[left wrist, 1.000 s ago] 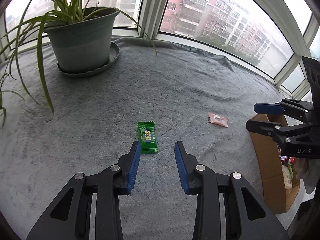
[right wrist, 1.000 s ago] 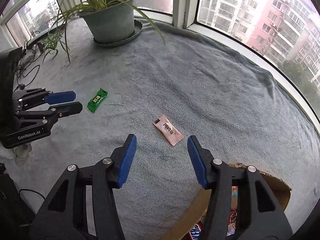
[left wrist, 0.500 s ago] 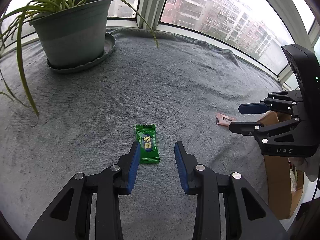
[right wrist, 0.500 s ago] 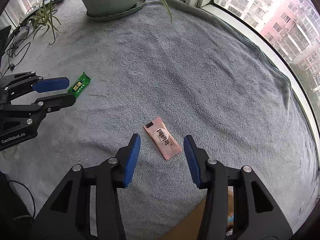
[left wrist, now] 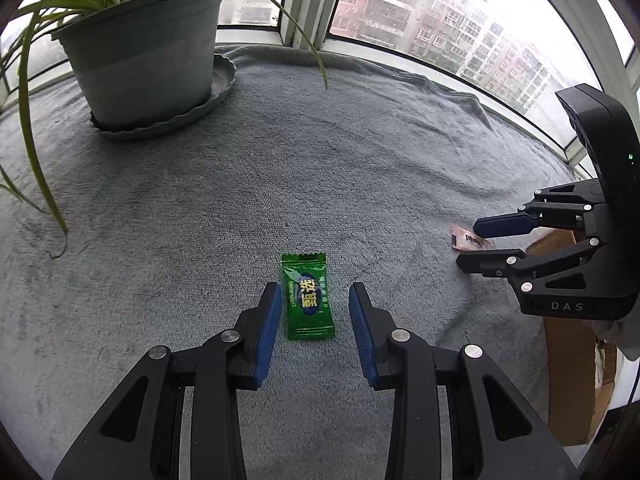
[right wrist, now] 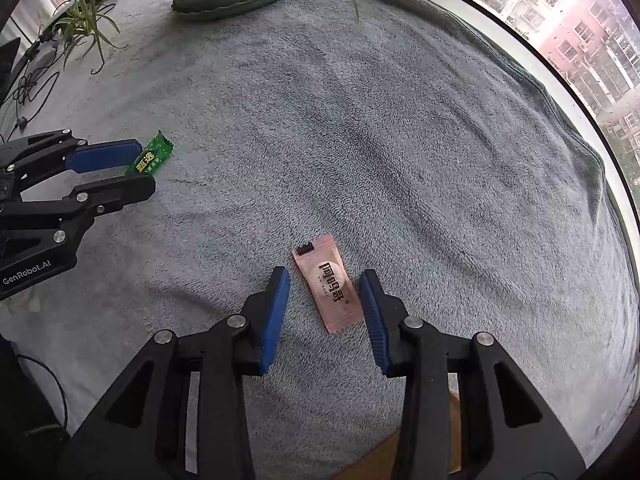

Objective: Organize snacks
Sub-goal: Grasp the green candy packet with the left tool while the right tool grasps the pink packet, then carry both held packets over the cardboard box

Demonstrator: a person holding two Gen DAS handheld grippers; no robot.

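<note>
A green candy wrapper (left wrist: 307,297) lies flat on the grey towel, between the blue pads of my left gripper (left wrist: 313,294), which is open and not touching it. The same green wrapper (right wrist: 150,159) shows at the left of the right wrist view, beside the left gripper (right wrist: 138,168). A pink snack sachet (right wrist: 329,283) lies between the pads of my right gripper (right wrist: 325,280); its jaws are closing, with a gap still on both sides. From the left wrist view the right gripper (left wrist: 470,242) straddles the pink sachet (left wrist: 468,239).
A potted spider plant (left wrist: 140,56) in a saucer stands at the back left by the window. An open cardboard box (left wrist: 572,344) holding snacks sits off the towel's right edge. Cables (right wrist: 28,84) lie at the far left. The grey towel (left wrist: 320,168) covers the sill.
Both grippers have come down toward the towel. The green wrapper now lies between the left pads and the pink sachet between the right pads, whose jaws have narrowed.
</note>
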